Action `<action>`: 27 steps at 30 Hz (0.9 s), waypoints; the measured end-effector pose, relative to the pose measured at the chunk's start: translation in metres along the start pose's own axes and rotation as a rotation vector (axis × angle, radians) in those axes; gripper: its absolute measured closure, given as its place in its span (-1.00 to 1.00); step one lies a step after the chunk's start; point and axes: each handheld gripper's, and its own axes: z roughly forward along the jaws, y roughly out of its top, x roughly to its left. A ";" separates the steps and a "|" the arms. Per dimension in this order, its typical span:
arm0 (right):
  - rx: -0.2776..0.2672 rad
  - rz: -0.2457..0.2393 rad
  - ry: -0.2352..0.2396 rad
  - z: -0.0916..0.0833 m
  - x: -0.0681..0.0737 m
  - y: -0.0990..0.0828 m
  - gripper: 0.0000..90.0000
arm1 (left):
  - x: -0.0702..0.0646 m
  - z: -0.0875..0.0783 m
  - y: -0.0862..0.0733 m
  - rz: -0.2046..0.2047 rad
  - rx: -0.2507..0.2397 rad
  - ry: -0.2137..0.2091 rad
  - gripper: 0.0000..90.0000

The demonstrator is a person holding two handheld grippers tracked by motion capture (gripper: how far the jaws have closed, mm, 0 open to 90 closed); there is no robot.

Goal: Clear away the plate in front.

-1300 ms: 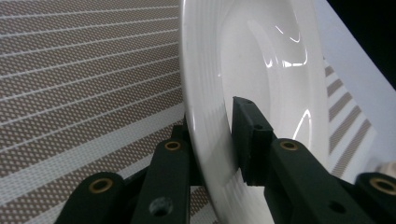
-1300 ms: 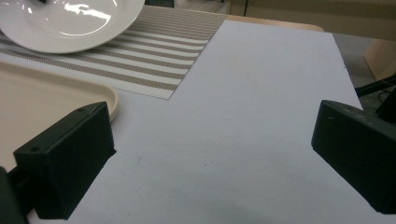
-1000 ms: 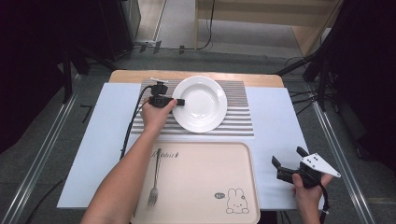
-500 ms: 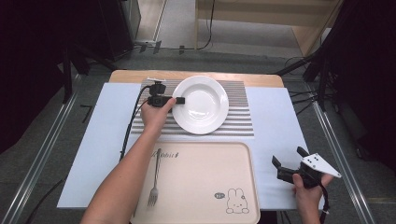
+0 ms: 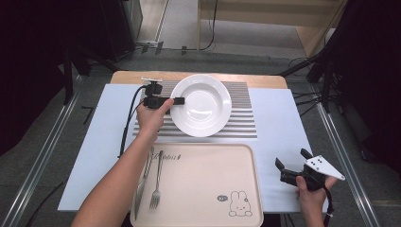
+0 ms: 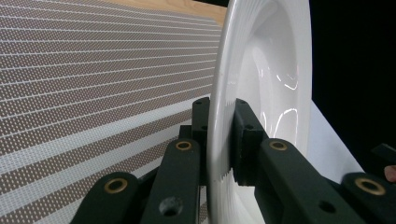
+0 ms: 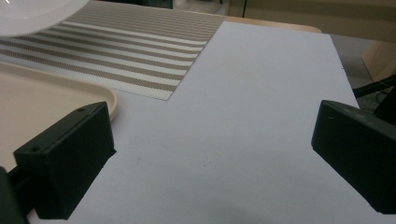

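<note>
Two grippers: one on each side of the bench, the left at work, the right idle.
Left gripper [image 5: 178, 100]: its fingers [image 6: 250, 140] pinch the near-left rim of the white plate [image 5: 201, 105], one finger above the rim and one below, as the left gripper view shows edge-on.
White plate: it sits on the striped placemat [image 5: 241, 124] at the far middle of the bench [image 5: 279, 123]; whether its rim is lifted clear of the mat I cannot tell.
Right gripper [image 5: 291, 163]: its fingers [image 7: 70, 158] are spread wide and hold nothing; it hovers over bare white bench just beside the tray's right edge.
Key relation: the plate extends to the right from the left fingers, so the grip is on one edge and the weight hangs beyond it. The tray [image 5: 203, 189] lies straight toward the person from the plate, just past the placemat's near edge.
Nearer hand: the left, already on the plate; the right is well apart from it.
Tray contents: a fork [image 5: 155, 182] and what looks like a knife [image 5: 142, 187] lie along its left side, long axes running near to far; the middle is free.
Likely next move: a pull toward the person, plate kept level, landing right of the cutlery.
Risk: an edge pinch may let the plate tilt or slip.
</note>
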 end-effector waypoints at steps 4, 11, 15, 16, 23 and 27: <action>0.001 -0.001 -0.001 0.000 0.000 0.000 -1.00 | -0.004 -0.006 -0.002 0.003 -0.009 0.000 0.83; 0.002 -0.004 0.000 0.000 0.001 0.000 -1.00 | -0.008 -0.013 -0.009 0.014 -0.005 -0.014 0.83; 0.001 -0.005 -0.001 0.000 0.001 0.000 -1.00 | -0.011 -0.018 -0.013 0.018 -0.001 -0.016 0.83; 0.000 -0.006 -0.001 0.000 0.001 0.000 -1.00 | -0.012 -0.020 -0.014 0.020 0.000 -0.017 0.83; 0.002 -0.006 -0.001 0.000 0.001 0.000 -1.00 | -0.018 -0.029 -0.023 0.018 0.007 -0.046 0.84; 0.004 -0.011 -0.004 0.001 0.001 0.000 -1.00 | -0.023 -0.032 -0.030 0.030 0.015 -0.055 0.83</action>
